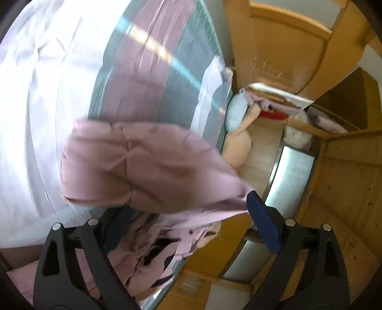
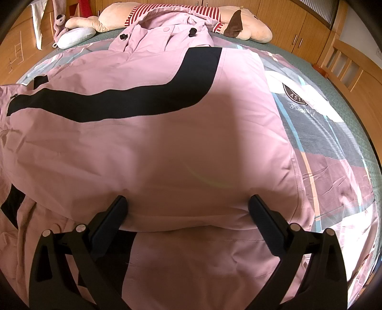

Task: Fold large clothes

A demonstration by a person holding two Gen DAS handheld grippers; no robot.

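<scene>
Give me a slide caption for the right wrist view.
Open right tongs at the folded edge of a pink jacket spread on a bed.

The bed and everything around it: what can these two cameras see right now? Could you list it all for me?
Jacket: one, pink with a black stripe, spread across the bed; part of it hangs in front of the left camera.
Bedspread: one, patchwork of grey, maroon, white and teal, under the jacket.
Plush toy: one large, cream with a red-and-white striped top, along the far edge of the bed.
Small pillow: one, pale blue-white, beside the plush toy.
Wooden cupboards: light brown, behind the bed.
Left gripper: black, fingers wide apart with jacket fabric draped between them.
Right gripper: black, open, fingertips at a jacket fold.
</scene>
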